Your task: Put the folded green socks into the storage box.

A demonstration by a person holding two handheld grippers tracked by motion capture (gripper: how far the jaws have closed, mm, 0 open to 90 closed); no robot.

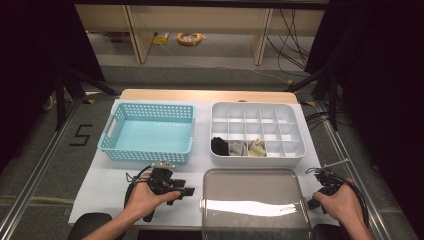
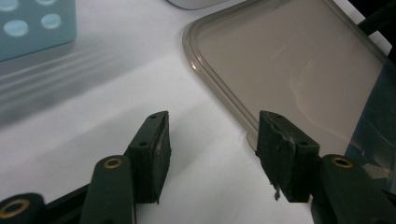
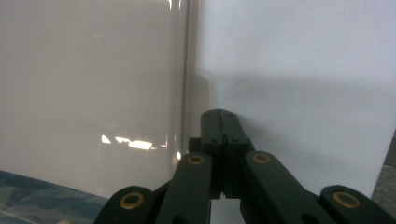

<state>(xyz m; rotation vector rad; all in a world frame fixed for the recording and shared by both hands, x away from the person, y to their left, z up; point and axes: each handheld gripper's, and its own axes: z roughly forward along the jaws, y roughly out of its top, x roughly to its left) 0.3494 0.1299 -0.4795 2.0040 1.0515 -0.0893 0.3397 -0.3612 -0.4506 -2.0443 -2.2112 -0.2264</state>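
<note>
Left gripper [image 2: 212, 140]: jaws apart, nothing between the pads; bare white table surface [image 2: 116, 93] shows in the gap. Lower centre of the left gripper view.
Left gripper, high view [image 1: 187, 191]: lower left of frame, held in the left hand [image 1: 145, 200], pointing right toward the lid.
Right gripper [image 3: 220, 114]: jaws pressed together, holding nothing. Lower centre of the right gripper view.
Right gripper, high view [image 1: 312, 202]: lower right of frame, in the right hand [image 1: 340, 202].
Lid [image 1: 252, 200]: grey translucent, flat on the table, lower centre, between the two grippers; its left edge [image 2: 219, 93] lies just beside the left gripper's right jaw, contact not discernible.
Lid edge, right side [image 3: 184, 70]: just left of the closed jaws.
Blue basket [image 1: 147, 132]: upper left, beyond the left gripper.
Divided white box [image 1: 257, 132]: upper right, beyond the lid.
</note>
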